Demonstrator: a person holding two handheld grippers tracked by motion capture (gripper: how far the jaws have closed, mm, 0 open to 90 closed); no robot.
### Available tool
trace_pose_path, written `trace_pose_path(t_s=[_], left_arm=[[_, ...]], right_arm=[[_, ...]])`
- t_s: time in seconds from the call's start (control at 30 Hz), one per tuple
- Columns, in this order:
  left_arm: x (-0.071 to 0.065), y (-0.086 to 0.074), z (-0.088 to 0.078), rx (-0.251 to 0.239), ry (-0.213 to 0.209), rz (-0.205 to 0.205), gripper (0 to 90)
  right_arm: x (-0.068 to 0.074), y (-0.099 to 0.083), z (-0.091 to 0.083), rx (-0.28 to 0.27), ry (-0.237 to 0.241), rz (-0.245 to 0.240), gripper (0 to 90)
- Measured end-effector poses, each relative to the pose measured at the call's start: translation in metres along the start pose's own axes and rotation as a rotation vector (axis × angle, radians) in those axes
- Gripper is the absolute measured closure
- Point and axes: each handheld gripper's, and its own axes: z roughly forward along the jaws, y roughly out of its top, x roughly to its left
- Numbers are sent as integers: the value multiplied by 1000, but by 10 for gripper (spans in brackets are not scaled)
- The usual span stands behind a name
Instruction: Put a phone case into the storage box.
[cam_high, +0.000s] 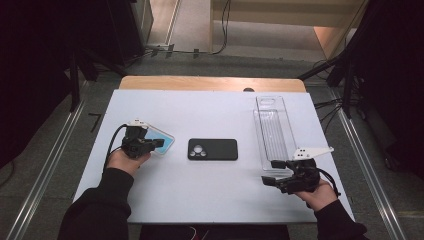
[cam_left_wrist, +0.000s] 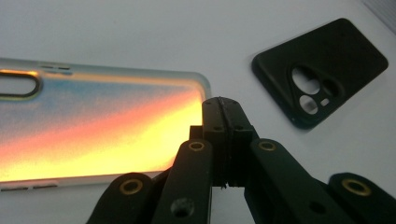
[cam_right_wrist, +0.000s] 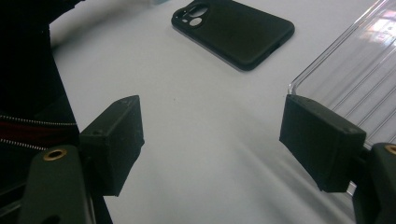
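My right tongs (cam_high: 268, 172): jaws wide apart, nothing between them, low over the bare white tabletop (cam_high: 210, 185) just short of the clear plastic tray (cam_high: 274, 131). My left tongs (cam_high: 159, 143): jaws pressed together, at the near corner of the iridescent phone case (cam_left_wrist: 98, 126); whether an edge is pinched, I cannot tell. Black phone case (cam_high: 212, 149): flat, camera cut-outs up, mid-tabletop between both tongs. Tray runs lengthwise toward the far edge.

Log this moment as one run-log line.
left gripper: shut at iridescent case corner, grip unclear | right gripper: open, empty, beside clear tray | black case: mid-table, untouched
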Motion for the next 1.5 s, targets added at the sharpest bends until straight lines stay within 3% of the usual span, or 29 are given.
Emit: trace_pose_path(t_s=[0.17, 0.5, 0.8, 1.0, 1.2, 1.5], left_arm=[[6, -5, 6, 27, -15, -31, 900], [9, -7, 15, 84, -6, -35, 900], [8, -11, 10, 117, -2, -10, 900], [13, -15, 4, 123, -8, -35, 900], [20, -18, -3, 128, 15, -36, 900], [33, -21, -12, 108, 59, -76, 900]], right_arm=[[0, 0, 0, 0, -3, -4, 197], [1, 0, -1, 2, -2, -8, 198], [3, 0, -2, 2, -4, -12, 198], [3, -1, -2, 1, -3, -16, 198], [3, 0, -2, 0, -2, -16, 198], [3, 0, -2, 3, -4, -16, 198]])
